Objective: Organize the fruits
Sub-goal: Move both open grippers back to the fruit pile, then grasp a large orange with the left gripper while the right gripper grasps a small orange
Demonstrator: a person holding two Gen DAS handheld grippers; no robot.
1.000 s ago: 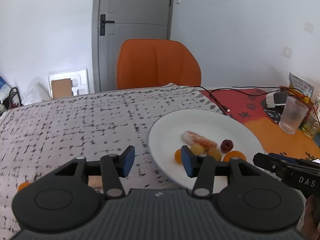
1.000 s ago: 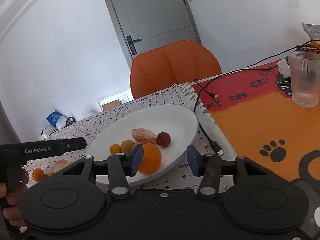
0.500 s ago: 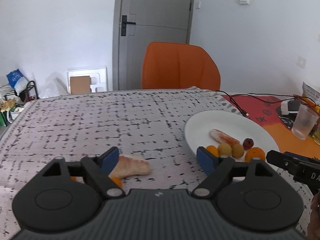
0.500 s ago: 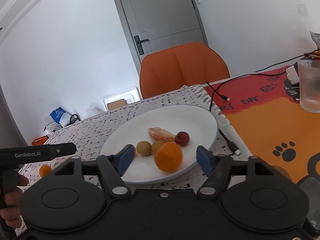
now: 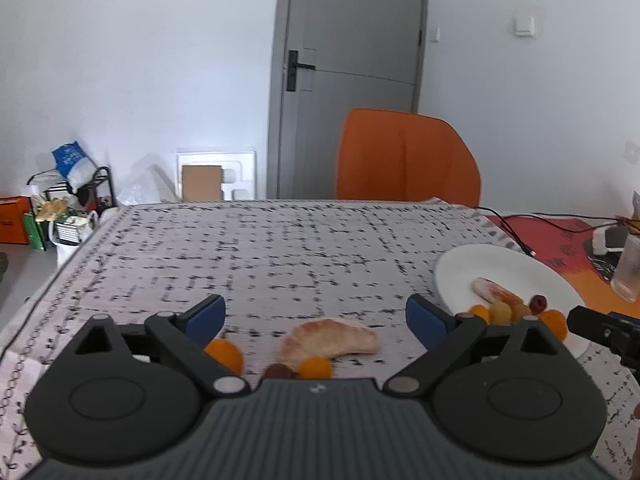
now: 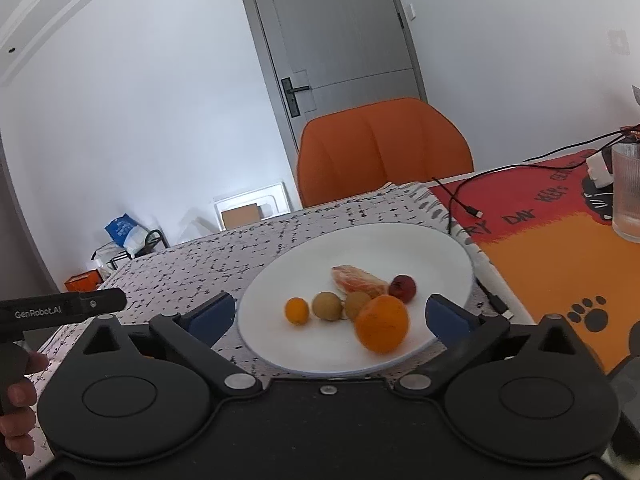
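left wrist view: left gripper [image 5: 316, 314] spread wide, nothing in it, over loose fruit on the patterned tablecloth [image 5: 280, 252]: a pomelo segment [image 5: 328, 342], two small oranges [image 5: 224, 354] [image 5: 316, 367], a dark red fruit [image 5: 276, 371]. none of these show in the right wrist view. there, right gripper [image 6: 330, 314] is also wide apart and empty, over the white plate [image 6: 420, 248] holding a big orange [image 6: 382, 324], a segment [image 6: 358, 281], a kumquat [image 6: 296, 311], two brown fruits [image 6: 327, 306] and a red one [image 6: 403, 288].

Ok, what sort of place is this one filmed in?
Most likely a room in a home, perhaps a dining corner: a table with a patterned cloth, an orange chair behind it, a grey door, and a plate of fruit.
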